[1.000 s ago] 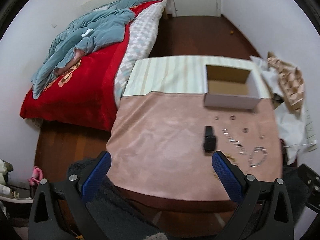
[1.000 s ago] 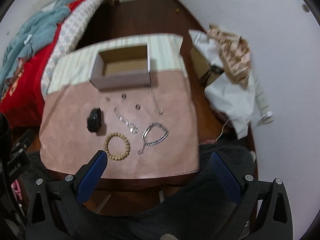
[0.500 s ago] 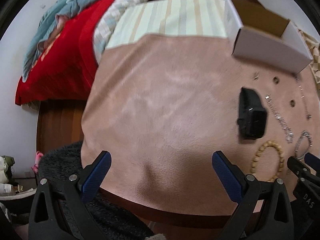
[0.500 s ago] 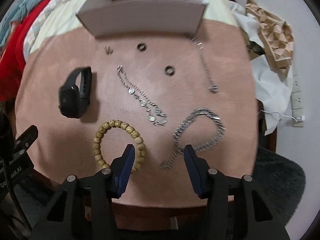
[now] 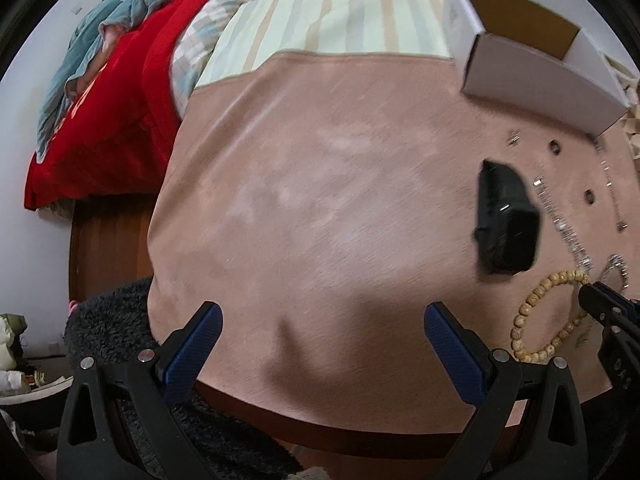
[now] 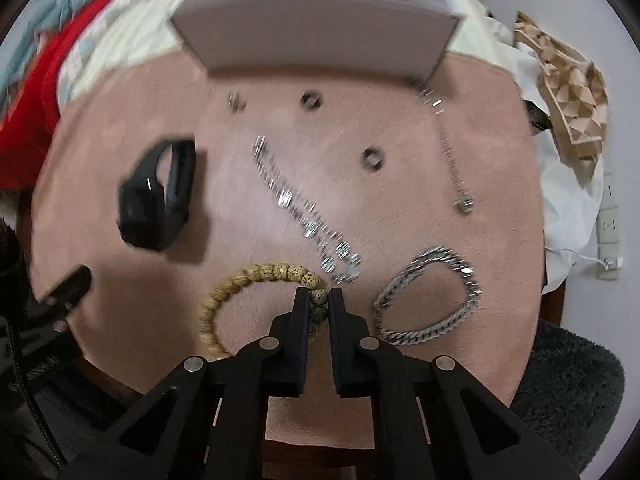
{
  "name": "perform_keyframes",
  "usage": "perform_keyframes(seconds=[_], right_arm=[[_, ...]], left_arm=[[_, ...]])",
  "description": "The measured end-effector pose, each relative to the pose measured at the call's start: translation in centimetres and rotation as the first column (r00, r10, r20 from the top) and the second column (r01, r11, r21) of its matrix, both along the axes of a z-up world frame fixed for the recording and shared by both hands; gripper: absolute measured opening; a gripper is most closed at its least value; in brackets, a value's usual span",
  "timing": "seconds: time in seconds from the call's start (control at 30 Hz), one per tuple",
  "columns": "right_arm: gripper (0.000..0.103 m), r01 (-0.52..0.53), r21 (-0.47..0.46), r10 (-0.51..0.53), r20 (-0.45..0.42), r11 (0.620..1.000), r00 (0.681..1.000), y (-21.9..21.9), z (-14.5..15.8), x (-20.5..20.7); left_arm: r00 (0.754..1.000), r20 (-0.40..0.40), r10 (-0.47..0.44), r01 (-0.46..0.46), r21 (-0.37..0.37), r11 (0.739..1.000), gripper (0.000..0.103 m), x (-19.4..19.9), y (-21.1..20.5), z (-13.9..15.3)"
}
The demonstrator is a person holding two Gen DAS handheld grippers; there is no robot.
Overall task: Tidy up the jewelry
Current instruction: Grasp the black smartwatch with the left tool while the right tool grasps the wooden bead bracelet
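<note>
The right gripper [image 6: 319,300] had its two dark fingers pressed in on the wooden bead bracelet [image 6: 256,276], pinching a bead or two on the bracelet's right side while the loop lay flat on the pink cloth [image 6: 120,280] that covered the table. With the bead bracelet as landmark, the thin silver chain [image 6: 304,216] ran diagonally away from its upper right edge, its near end almost touching the beads. The heavy silver link bracelet [image 6: 432,292] lay just to the right of it, apart from the beads. The black smartwatch [image 6: 156,196] sat to the upper left of it, standing on its band edge. Farther beyond the bracelet were two small dark rings [image 6: 310,100] [image 6: 372,159], a small silver piece [image 6: 237,102] too blurred to identify, and a long thin necklace [image 6: 448,148] off to the upper right. Farthest away from the bracelet, at the back of the cloth, stood the open cardboard box [image 6: 320,40], its inside mostly out of view. The left gripper [image 5: 320,332] hovered well to the left of the bracelet [image 5: 548,316] over bare cloth [image 5: 320,200], its blue-padded fingers [image 5: 192,344] spread wide and holding nothing. In that view the smartwatch [image 5: 506,224] and the box [image 5: 532,72] showed toward the right, and a red blanket [image 5: 112,120] lay on the bed beyond the table's left side.
</note>
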State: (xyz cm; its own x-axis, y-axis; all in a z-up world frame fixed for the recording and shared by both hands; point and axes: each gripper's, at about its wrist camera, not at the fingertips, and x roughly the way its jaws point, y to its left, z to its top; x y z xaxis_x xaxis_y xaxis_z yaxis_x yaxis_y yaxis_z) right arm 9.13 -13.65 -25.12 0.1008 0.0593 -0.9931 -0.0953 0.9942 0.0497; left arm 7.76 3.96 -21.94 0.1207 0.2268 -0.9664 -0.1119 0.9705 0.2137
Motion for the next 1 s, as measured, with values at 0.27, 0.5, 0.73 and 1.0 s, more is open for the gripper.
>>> perform_keyframes(seconds=[0.27, 0.5, 0.73, 1.0], right_arm=[[0.009, 0.103, -0.01, -0.102, 0.078, 0.995, 0.992, -3.9, 1.8, 0.3], [0.009, 0.14, -0.019, -0.139, 0.069, 0.99, 0.988, -7.8, 1.8, 2.9], [0.009, 0.151, -0.014, -0.15, 0.056, 0.988, 0.987, -8.6, 1.4, 3.2], [0.009, 0.152, 0.003, -0.152, 0.056, 0.988, 0.987, -8.8, 1.7, 3.3]], left_arm=[[0.999, 0.02, -0.043, 0.045, -0.1, 0.994, 0.103, 2.5, -3.6, 0.7], [0.994, 0.032, -0.101, 0.105, -0.147, 0.984, 0.102, 4.1, -6.6, 0.4], [0.985, 0.022, -0.169, 0.17, -0.136, 0.976, 0.061, 5.2, -9.0, -0.6], [0.981, 0.048, -0.19, 0.195, -0.13, 0.972, 0.03, 5.2, -9.0, -0.6]])
